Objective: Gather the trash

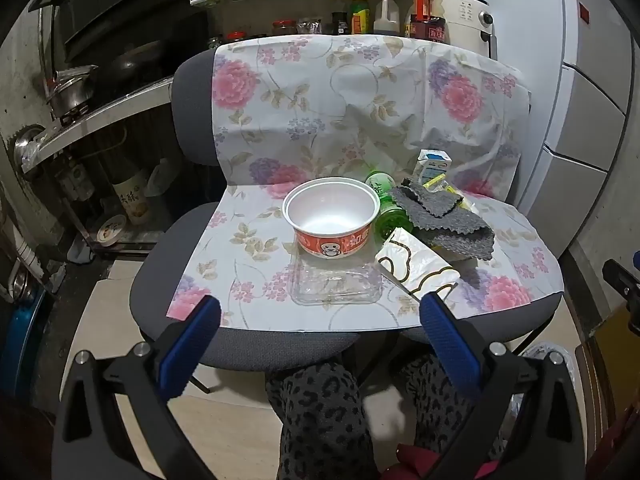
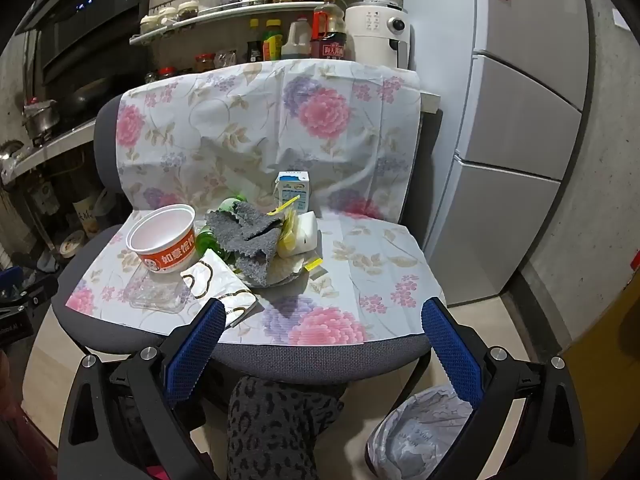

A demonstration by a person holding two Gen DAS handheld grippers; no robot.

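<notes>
My left gripper [image 1: 320, 312] and right gripper [image 2: 324, 316]: jaws apart, empty | bowl [image 1: 331, 216], frame centre: light, thin-walled, crushable | pinch its rim gently

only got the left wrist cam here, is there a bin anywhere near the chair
Observer: Yes. The right wrist view shows a lined bin on the floor, below the chair's front right corner.
Operator: what's behind the grey cloth, i just see a carton top
Observer: The milk carton stands upright, and a white block sits in front of it, beside the grey cloth.
Operator: anything loose right of the pile
Observer: A small yellow-marked wrapper lies flat on the floral sheet. The right gripper is open and empty, short of the seat.
</notes>
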